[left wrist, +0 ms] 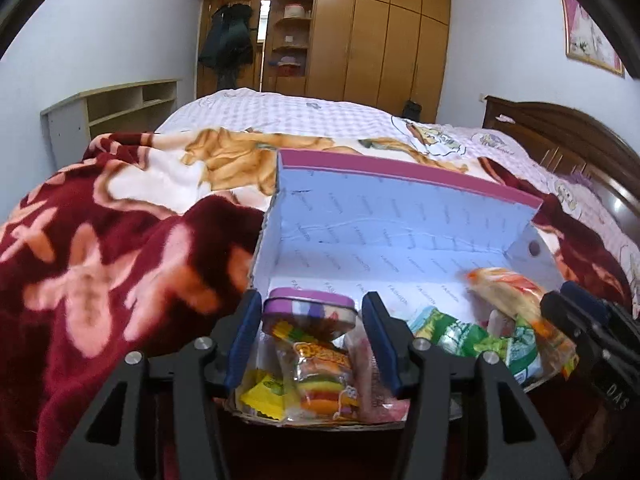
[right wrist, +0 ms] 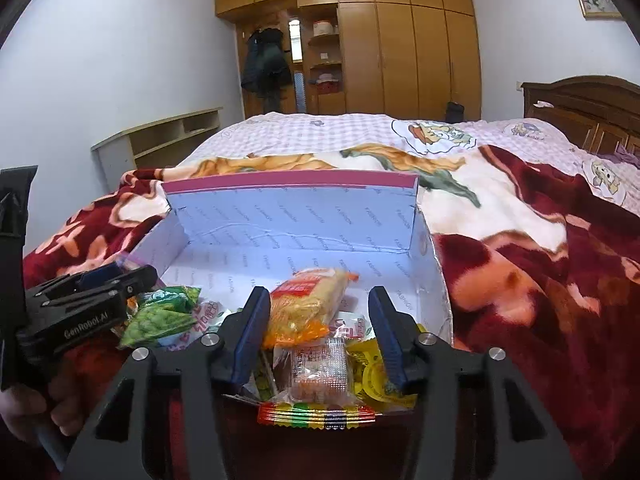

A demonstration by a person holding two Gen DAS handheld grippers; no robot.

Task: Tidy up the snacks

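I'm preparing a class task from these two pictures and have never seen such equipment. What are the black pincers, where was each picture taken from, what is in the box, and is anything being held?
A person holds a two-finger tool in each hand, and a camera on each tool looks forward along its fingers. One picture comes from the left gripper, the other from the right gripper. Each tool also shows at the edge of the other's picture. Both hover over an open box on a red flowered blanket on a bed. Inside lie snacks: a purple-lidded tin, a burger-print gummy pack, green packets and an orange noodle pack. Both grippers are open; neither grips anything, though snacks show between their fingers.
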